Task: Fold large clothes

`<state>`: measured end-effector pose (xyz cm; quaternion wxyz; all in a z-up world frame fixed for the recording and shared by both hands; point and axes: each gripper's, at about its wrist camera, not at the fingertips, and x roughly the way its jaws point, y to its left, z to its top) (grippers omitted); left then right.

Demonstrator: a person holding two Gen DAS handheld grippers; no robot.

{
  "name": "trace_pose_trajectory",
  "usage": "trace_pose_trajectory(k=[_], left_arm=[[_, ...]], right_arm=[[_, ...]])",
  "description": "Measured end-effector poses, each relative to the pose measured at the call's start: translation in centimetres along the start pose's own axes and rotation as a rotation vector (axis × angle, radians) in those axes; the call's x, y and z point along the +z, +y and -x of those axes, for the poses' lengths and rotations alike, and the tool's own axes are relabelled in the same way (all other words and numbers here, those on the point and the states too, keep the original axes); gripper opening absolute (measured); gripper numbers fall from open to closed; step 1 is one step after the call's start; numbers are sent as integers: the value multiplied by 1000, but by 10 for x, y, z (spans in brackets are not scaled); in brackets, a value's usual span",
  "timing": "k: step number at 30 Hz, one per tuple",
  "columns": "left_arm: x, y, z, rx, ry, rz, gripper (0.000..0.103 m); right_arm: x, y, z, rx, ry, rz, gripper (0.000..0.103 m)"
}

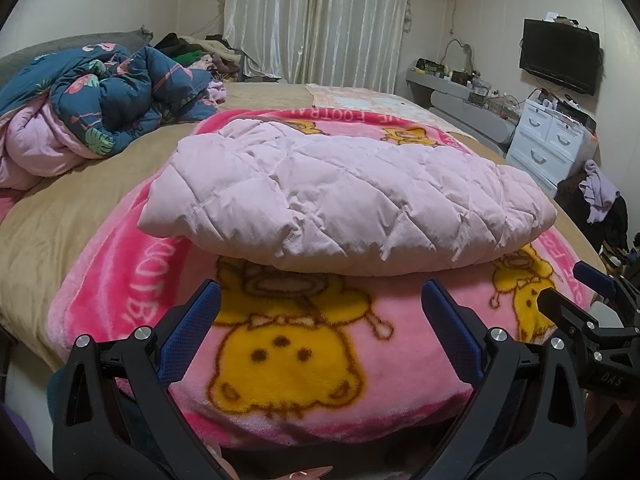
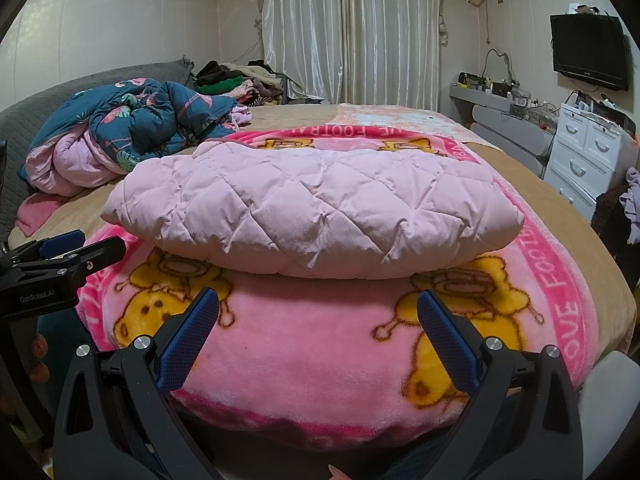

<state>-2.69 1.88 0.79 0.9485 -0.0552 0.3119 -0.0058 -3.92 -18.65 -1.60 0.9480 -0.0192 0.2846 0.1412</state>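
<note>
A pale pink quilted jacket (image 1: 344, 196) lies folded into a thick bundle on a pink cartoon blanket (image 1: 288, 360) spread on the bed; it also shows in the right wrist view (image 2: 316, 208) on the blanket (image 2: 304, 344). My left gripper (image 1: 320, 300) is open and empty, held just short of the jacket's near edge. My right gripper (image 2: 318, 308) is open and empty, also in front of the jacket's near edge. The right gripper shows at the right edge of the left wrist view (image 1: 576, 284), and the left gripper at the left edge of the right wrist view (image 2: 84, 244).
A crumpled blue floral duvet (image 1: 100, 100) lies at the bed's far left. A pile of clothes (image 1: 200, 52) sits behind it. White drawers (image 1: 548, 136), a grey shelf (image 1: 460, 92) and a wall TV (image 1: 560, 56) stand at the right. Curtains (image 1: 320, 20) hang at the back.
</note>
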Motion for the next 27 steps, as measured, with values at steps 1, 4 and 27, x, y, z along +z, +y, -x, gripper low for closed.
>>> trace_pose_trajectory(k=[1, 4, 27], left_arm=[[-1, 0, -1, 2, 3, -2, 94], [-2, 0, -3, 11, 11, -10, 94], [41, 145, -41, 259, 36, 228, 94]], right_arm=[[0, 0, 0, -1, 0, 1, 99], [0, 0, 0, -2, -1, 1, 99], [-2, -201, 21, -472, -87, -271, 99]])
